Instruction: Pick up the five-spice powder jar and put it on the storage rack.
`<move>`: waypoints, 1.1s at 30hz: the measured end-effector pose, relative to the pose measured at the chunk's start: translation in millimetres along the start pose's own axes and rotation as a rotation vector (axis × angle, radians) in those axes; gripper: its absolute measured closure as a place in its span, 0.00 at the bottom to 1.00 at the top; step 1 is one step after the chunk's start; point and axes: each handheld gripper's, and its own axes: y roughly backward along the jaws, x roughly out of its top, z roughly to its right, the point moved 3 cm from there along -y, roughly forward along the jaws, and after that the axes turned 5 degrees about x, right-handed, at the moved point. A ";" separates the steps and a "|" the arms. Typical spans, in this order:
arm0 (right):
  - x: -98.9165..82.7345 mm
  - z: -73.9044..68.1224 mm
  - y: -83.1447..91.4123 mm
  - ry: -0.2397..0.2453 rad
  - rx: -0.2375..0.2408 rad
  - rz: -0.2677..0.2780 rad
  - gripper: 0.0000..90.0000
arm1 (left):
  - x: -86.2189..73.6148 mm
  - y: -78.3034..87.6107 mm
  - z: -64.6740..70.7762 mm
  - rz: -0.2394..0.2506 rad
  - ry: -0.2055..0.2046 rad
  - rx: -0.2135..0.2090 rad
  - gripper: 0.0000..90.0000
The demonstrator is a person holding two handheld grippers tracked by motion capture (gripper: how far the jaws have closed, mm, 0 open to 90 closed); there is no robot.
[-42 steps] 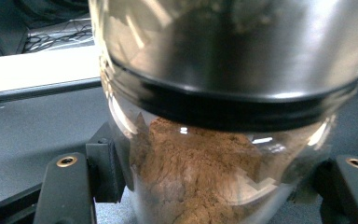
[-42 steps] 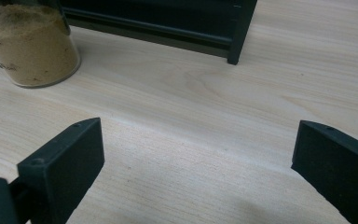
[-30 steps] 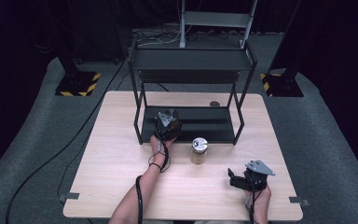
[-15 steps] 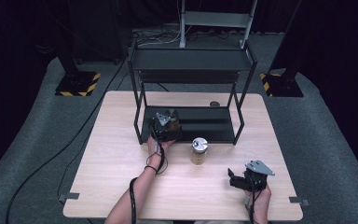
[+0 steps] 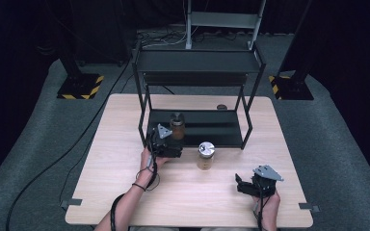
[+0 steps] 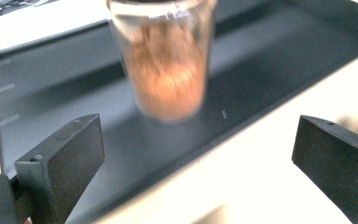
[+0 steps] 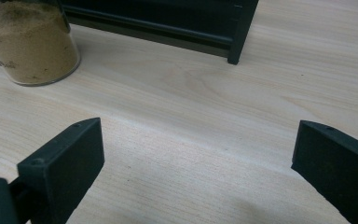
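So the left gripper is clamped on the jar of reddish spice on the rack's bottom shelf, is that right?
Not quite: the left gripper has just opened, and the jar stands free on the bottom shelf ahead of its jaws, as the left gripper view shows.

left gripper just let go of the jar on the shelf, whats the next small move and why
Probably draw the left gripper back a little further. Its jaws have just been opening and stand wide, and the brown jar sits upright on the rack's lower shelf, clear of both pads. That would free it to go for the second jar on the table.
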 end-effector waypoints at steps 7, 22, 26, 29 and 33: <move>0.6 -0.6 -0.4 0.002 -0.002 -0.004 0.01 | -18.1 21.4 -3.5 -0.054 -0.025 -0.031 0.03; 1.1 -2.7 -1.1 0.005 -0.013 -0.007 0.01 | -71.0 76.4 -10.7 -0.108 0.014 0.019 0.02; 0.9 -2.4 -0.8 0.001 -0.014 -0.006 0.01 | -77.3 82.5 -10.4 -0.111 0.024 0.017 0.02; 1.3 -1.9 -1.1 -0.001 -0.013 -0.008 0.01 | -83.2 85.5 -11.3 -0.105 0.052 0.023 0.02; 2.3 -2.7 -1.9 0.009 -0.013 -0.016 0.01 | -89.7 86.6 -12.3 -0.103 0.079 0.028 0.02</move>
